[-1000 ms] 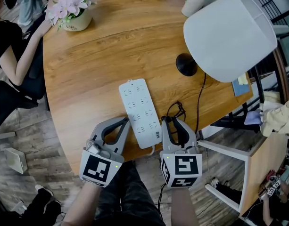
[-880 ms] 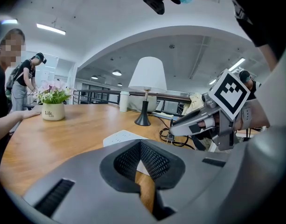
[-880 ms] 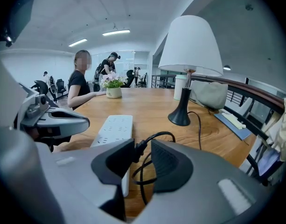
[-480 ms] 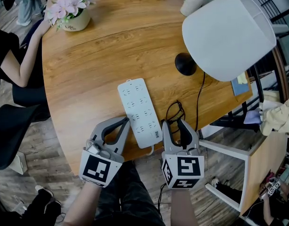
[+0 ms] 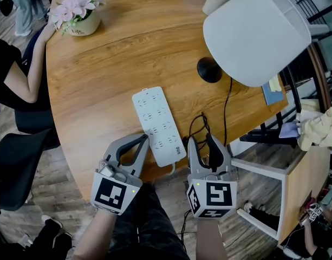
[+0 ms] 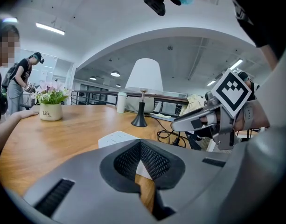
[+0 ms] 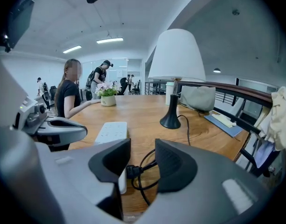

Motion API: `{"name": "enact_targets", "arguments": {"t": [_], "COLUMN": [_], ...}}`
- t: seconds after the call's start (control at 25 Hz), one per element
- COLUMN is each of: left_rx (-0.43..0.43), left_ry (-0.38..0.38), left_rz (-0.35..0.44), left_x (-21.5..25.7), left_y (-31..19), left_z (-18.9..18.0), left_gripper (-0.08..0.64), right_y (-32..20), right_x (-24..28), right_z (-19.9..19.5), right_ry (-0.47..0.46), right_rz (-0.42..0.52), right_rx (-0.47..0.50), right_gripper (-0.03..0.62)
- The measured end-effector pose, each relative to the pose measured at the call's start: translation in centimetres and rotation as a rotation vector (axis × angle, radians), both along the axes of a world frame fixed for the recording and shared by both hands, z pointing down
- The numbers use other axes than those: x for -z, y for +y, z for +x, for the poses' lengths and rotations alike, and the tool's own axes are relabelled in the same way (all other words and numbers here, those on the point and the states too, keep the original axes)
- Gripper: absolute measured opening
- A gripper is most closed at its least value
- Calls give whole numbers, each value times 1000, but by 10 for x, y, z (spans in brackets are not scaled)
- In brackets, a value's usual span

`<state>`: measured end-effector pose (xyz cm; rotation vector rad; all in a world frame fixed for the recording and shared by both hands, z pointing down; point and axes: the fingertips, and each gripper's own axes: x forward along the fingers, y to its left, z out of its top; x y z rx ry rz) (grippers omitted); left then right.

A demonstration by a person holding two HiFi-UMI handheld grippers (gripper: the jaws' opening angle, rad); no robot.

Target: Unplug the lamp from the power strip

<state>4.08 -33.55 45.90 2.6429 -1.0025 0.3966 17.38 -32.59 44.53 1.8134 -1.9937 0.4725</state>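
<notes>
Right gripper (image 5: 201, 143) jaws apart, have just been opening. The lamp's black plug (image 7: 132, 171) sits in the gap between them, pads not on it. Plug lies low against the near right end of the power strip (image 5: 157, 124), cord (image 5: 227, 110) looped beside it and running back to the lamp (image 5: 255, 34) at the far right of the table (image 5: 111, 69). From this angle I can't tell for sure whether the prongs are in a socket. It looks to be beside the strip, not on top, so prob already out. Left gripper (image 5: 140, 141) jaws together on nothing, tip just beside the strip's near left edge. Step: at the plug itself. Next, if seated: close on the plug body, brace the strip w/ left, pull straight out. If free, task's basically done.
</notes>
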Motion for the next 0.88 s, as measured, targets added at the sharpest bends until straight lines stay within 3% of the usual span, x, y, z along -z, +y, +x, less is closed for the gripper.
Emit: {"name": "enact_targets", "arguments": {"t": [0.16, 0.52, 0.88], "left_rx": [6, 33, 73], "left_ry": [8, 37, 78], "left_rz": [-1, 18, 47], "left_x": [3, 16, 37], "left_y": [3, 4, 6], "left_z": [-2, -10, -20], "left_gripper": [-5, -5, -5], "right_y": [3, 8, 15], "right_x": [10, 27, 47], "right_z": [-10, -18, -33], "right_ry": [-22, -18, -61], "right_rz": [49, 107, 155], "right_rx": [40, 70, 122], "right_gripper": [158, 12, 8]}}
